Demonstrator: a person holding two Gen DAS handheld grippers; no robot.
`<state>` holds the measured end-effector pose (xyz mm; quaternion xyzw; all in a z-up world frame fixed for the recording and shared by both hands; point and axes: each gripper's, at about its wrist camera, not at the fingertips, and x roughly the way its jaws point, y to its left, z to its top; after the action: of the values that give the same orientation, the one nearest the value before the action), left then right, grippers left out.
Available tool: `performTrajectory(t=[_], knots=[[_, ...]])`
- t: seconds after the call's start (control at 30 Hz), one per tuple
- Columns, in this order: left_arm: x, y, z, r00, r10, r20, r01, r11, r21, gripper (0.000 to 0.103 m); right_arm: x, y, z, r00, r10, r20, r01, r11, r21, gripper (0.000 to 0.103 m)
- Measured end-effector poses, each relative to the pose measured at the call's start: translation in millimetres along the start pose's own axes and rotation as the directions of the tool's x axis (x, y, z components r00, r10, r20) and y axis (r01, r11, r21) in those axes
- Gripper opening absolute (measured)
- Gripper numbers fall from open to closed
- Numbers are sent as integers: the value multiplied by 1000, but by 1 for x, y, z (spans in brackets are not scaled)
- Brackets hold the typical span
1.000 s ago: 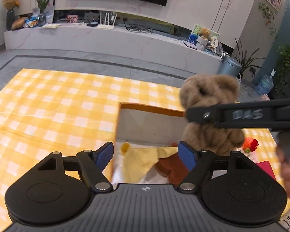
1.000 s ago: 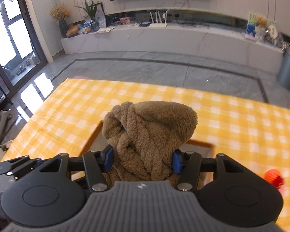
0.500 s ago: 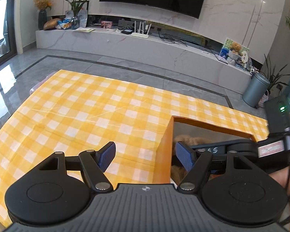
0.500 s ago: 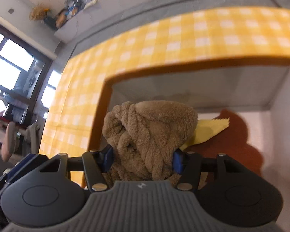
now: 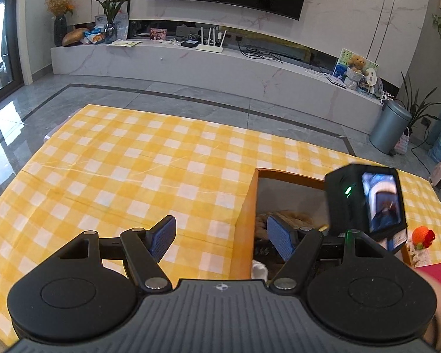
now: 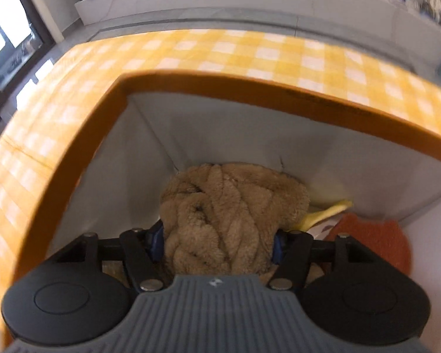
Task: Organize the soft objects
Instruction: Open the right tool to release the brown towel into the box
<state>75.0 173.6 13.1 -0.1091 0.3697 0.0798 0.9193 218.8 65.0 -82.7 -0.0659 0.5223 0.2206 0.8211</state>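
Observation:
My right gripper [image 6: 219, 242] is shut on a brown fluffy knotted plush [image 6: 232, 217] and holds it low inside an orange-rimmed box [image 6: 250, 86] with white inner walls. A yellow cloth [image 6: 326, 213] and an orange knitted item [image 6: 376, 238] lie in the box beside it. My left gripper [image 5: 220, 236] is open and empty, above the box's left wall [image 5: 245, 229]. In the left wrist view the plush [image 5: 288, 217] shows partly inside the box, and the right gripper's camera block [image 5: 367, 200] hangs over the box.
The box stands on a yellow checked tablecloth [image 5: 132, 176]. A small orange and red knitted toy [image 5: 423, 236] and a red flat item [image 5: 439, 273] lie right of the box. A TV console and a bin stand across the grey floor.
My right gripper has lowered the brown plush from above the box down into it. My left gripper has drawn back and up, swinging left of the box.

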Motion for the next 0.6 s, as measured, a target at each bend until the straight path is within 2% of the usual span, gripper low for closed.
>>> performTrajectory(t=[0.07, 0.13, 0.2, 0.3, 0.47, 0.6], knots=[[-1, 1, 0, 1000, -2, 6, 2, 1000, 2, 83, -2, -1, 1, 1000, -1, -18, 1, 1000, -10, 69], [-3, 2, -1, 1000, -4, 14, 4, 1000, 2, 83, -4, -7, 4, 1000, 5, -26, -4, 1000, 23, 78], [-5, 2, 1, 1000, 4, 23, -3, 1000, -4, 83, -9, -15, 4, 1000, 7, -5, -7, 998, 69, 90], [-9, 0, 4, 999, 18, 49, -17, 1000, -10, 83, -22, -26, 2, 999, 24, 47, -29, 994, 106, 101], [-16, -4, 6, 997, 8, 71, -6, 1000, -16, 83, -65, -38, 1, 980, 74, 185, -94, 990, 103, 101], [-22, -5, 8, 996, -18, 90, 22, 999, -41, 83, -105, -29, -12, 959, -12, 282, 0, 999, 44, 101]])
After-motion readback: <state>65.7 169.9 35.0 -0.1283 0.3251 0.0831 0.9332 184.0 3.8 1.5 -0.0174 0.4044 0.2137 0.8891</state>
